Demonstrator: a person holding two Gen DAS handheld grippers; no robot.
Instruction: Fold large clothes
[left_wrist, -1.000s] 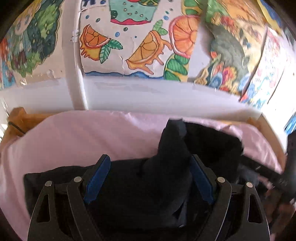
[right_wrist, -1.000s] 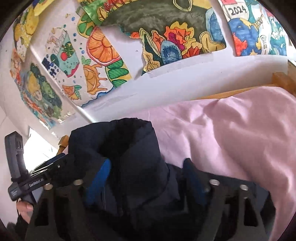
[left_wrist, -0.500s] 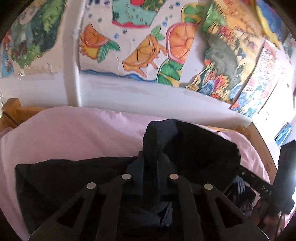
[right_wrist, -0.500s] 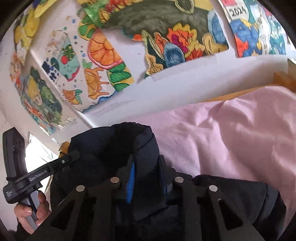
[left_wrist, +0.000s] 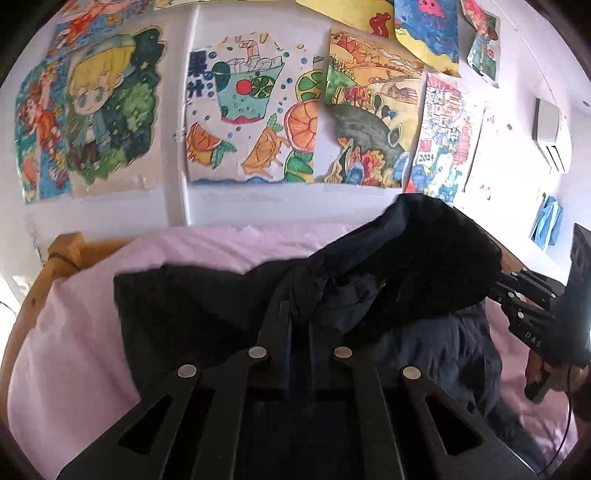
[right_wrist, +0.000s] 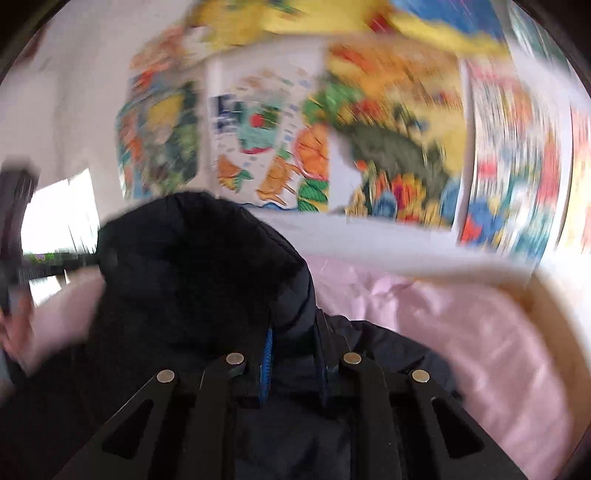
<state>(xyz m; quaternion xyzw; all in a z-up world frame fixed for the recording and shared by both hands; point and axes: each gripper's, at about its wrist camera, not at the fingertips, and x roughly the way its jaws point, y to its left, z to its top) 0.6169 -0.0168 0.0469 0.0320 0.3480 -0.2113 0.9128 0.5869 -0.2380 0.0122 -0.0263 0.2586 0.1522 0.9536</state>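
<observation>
White wall (left_wrist: 177, 206) fills the upper half of the left wrist view, covered in children's drawings (left_wrist: 255, 122); an air conditioner (left_wrist: 550, 129) sits at upper right. Right wrist view is motion-blurred, so the same drawings smear across its top.

Pink bedsheet (left_wrist: 74, 332) spreads across the lower half, with a wooden bed frame (left_wrist: 62, 254) curving along the left edge.

Dark navy padded jacket (left_wrist: 192, 302) lies on the sheet at frame centre. Its right part is lifted off the bed in a bunched hump toward centre right. In the right wrist view the jacket (right_wrist: 192, 280) rises as a dark mound at centre left.

Left gripper (left_wrist: 299, 325), bottom centre, fingers together and clamped on a fold of jacket fabric. Right gripper (right_wrist: 293, 354), bottom centre of its own view, has just been closing its jaws; the blue-edged fingers pinch a thick jacket fold. It also shows at the right edge of the left view, its black fingers touching the lifted hump, with a hand (left_wrist: 543, 373) on the handle below.
</observation>
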